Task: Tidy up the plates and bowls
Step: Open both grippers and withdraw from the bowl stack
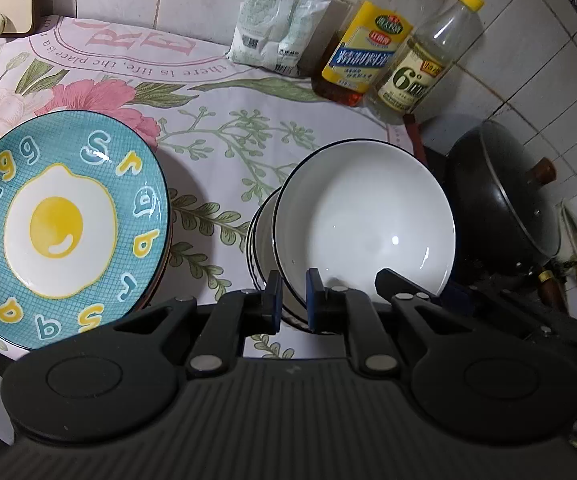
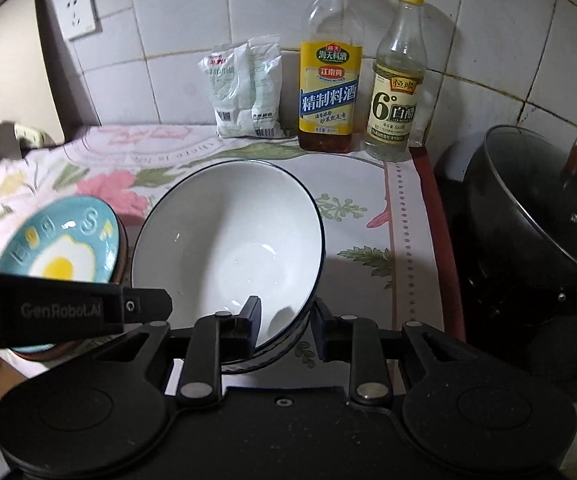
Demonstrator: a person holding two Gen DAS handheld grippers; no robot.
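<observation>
A white bowl with a dark rim sits tilted on top of a stack of white bowls on the flowered cloth. My left gripper is shut on its near rim. My right gripper grips the same bowl's rim from the right side. A teal plate with a fried-egg picture tops a pile of plates at the left; it also shows in the right wrist view.
A white packet and two bottles, one yellow-labelled and one vinegar, stand along the tiled back wall. A black lidded wok sits on the stove right of the cloth's edge. A wall socket is at upper left.
</observation>
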